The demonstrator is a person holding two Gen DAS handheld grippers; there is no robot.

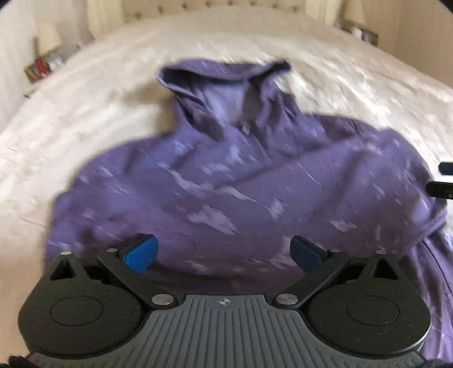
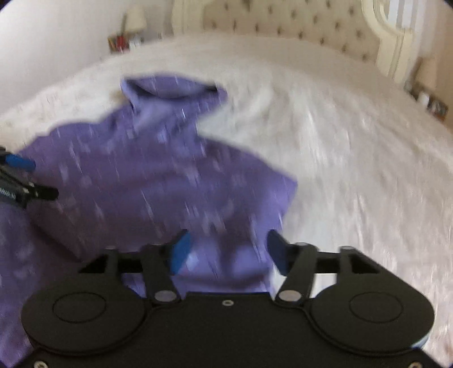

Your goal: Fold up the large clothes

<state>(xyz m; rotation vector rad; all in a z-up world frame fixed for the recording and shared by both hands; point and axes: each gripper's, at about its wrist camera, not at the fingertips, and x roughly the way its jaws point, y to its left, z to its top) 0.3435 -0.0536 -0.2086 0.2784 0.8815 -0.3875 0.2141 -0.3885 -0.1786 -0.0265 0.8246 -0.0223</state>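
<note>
Ahead of and beneath both tools, spread on the white bed (image 1: pixel 85 119): purple hoodie (image 1: pixel 226 175), hood (image 1: pixel 223 82) at the far end toward the tufted headboard (image 2: pixel 297 22), hem nearest. Left tool (image 1: pixel 223 253) wide open, nothing between its blue pads (image 1: pixel 140 253), poised over the near hem around the middle of the body. Right tool (image 2: pixel 228 252) parted as well, clear of the cloth, with a fold of the hoodie's right edge lying below the gap, not gripped. Bare bedcover off to the right of that tool. Each tool visible at the edge of the other's view. Both views smeared by blur; finer detail of the fabric impossible to tell.
</note>
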